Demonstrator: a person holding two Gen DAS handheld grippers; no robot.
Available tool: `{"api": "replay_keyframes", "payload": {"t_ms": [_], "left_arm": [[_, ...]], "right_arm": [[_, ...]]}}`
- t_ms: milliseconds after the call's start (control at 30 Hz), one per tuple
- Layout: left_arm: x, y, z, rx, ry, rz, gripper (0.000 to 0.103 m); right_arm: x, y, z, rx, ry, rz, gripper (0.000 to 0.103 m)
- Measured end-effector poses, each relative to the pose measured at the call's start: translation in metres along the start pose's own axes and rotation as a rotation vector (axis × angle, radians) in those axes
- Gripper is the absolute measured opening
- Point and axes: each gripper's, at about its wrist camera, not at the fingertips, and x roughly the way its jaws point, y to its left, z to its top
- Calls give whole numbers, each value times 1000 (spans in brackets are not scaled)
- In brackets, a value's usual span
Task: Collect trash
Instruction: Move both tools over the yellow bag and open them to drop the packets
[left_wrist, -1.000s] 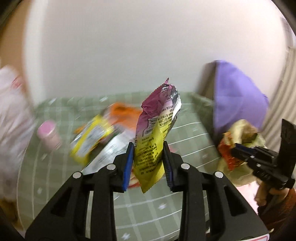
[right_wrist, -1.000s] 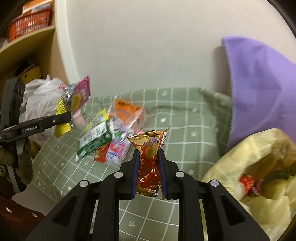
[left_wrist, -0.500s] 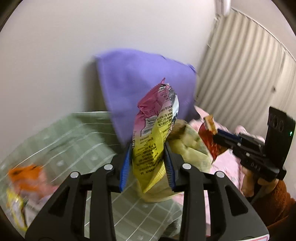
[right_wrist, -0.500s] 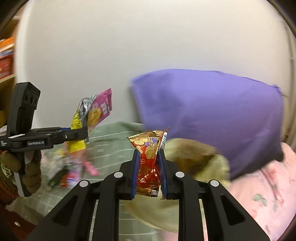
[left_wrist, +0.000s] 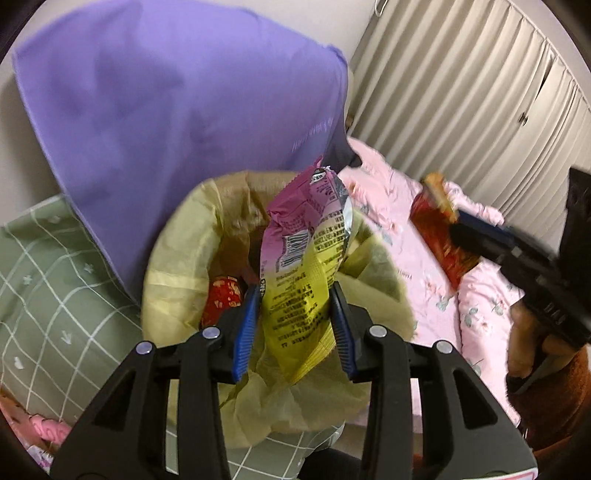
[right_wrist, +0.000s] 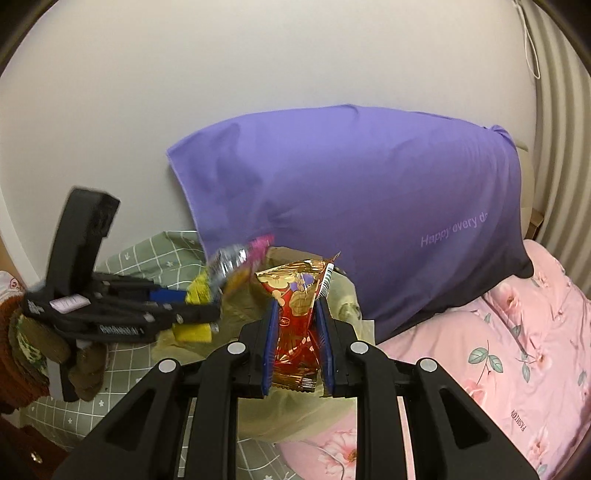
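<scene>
My left gripper (left_wrist: 295, 321) is shut on a pink-and-yellow snack wrapper (left_wrist: 303, 266) and holds it right over the open mouth of the yellow trash bag (left_wrist: 177, 288). A red wrapper (left_wrist: 221, 299) lies inside the bag. My right gripper (right_wrist: 297, 343) is shut on a red-and-gold snack wrapper (right_wrist: 299, 314) just in front of the same bag (right_wrist: 343, 299). The left gripper with its wrapper (right_wrist: 236, 262) shows at the left of the right wrist view. The right gripper and its wrapper (left_wrist: 443, 236) show at the right of the left wrist view.
A purple pillow (right_wrist: 351, 203) leans on the white wall behind the bag. A pink floral quilt (right_wrist: 517, 350) lies to the right, a green checked sheet (left_wrist: 48, 288) to the left. Ribbed curtains (left_wrist: 461, 92) hang at the far right.
Both grippers have swung right, away from the trash pile on the green sheet, to the yellow bag. The left one now tilts down over the bag's mouth. Both keep their wrappers.
</scene>
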Motion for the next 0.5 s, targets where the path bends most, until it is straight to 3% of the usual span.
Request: {"api": "replay_keyframes", "payload": {"t_ms": [100,300,500], "left_arm": [[13,5,-3,-20,24,0,46],[4,9,-4,-31,-20,-23,67],[-34,10,0,-69,-133,13,68]], "right_arm": [[7,-9,4,11,-3,12,21],[27,-19,8,35,15,42,21],[49,-8,8,12,38,100,23]]}}
